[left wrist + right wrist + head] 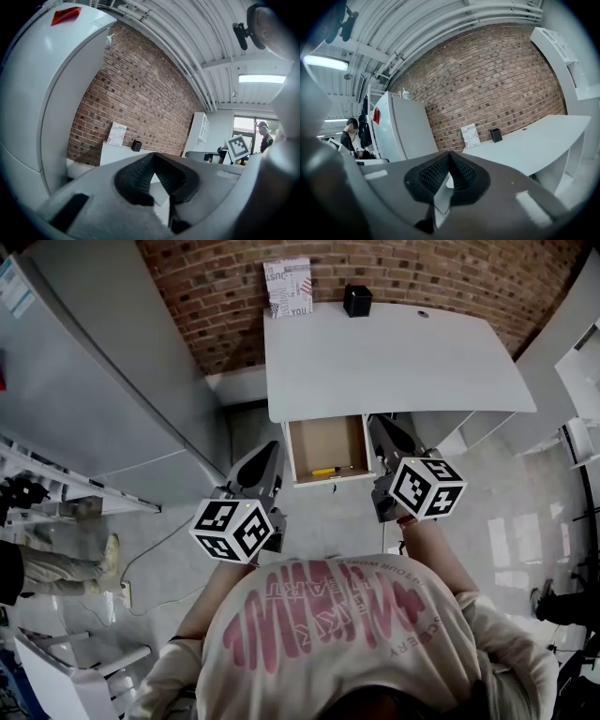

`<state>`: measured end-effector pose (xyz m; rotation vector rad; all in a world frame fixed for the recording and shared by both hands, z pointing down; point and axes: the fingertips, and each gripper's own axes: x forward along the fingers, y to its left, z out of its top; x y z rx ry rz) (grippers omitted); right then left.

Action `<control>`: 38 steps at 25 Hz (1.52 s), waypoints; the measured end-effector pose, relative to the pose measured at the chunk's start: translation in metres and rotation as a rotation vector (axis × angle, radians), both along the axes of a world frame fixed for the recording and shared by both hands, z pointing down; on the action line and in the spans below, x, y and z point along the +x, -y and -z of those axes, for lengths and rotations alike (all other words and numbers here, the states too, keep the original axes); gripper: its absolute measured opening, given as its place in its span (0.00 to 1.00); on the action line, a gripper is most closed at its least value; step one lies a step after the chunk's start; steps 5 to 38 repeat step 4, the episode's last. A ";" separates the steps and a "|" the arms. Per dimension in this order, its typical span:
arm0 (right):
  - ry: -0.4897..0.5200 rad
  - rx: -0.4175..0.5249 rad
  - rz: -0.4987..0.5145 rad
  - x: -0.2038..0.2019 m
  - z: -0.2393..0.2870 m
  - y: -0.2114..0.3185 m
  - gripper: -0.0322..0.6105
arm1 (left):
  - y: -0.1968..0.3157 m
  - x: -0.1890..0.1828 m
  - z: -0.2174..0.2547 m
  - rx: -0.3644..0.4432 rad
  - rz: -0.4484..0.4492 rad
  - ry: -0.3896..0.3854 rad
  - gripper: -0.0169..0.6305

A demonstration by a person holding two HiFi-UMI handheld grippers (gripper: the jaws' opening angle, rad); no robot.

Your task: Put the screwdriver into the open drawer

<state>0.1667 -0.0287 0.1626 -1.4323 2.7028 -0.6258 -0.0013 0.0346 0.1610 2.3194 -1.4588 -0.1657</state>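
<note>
Mid-frame, the slim yellow-handled screwdriver [326, 470] is seen lying in the open wooden drawer [323, 439] under the white desk [394, 362]. It is flanked by the left gripper [270, 454] and right gripper [379, 423], fingers closed, empty. If the drawer is bumped, the screwdriver could be jolted.

An office-like workroom: bare brick wall [394, 268], white desk [394, 362], tall white cabinet [112, 381], exposed ceiling pipes [187, 42].
</note>
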 end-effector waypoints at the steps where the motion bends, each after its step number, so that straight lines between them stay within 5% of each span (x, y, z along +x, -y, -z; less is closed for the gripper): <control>1: -0.001 -0.001 0.002 -0.001 -0.001 0.000 0.06 | 0.000 0.000 0.000 0.001 -0.001 0.005 0.04; 38: -0.005 -0.006 0.013 -0.004 -0.003 0.000 0.06 | 0.000 -0.001 -0.001 0.002 0.004 0.013 0.04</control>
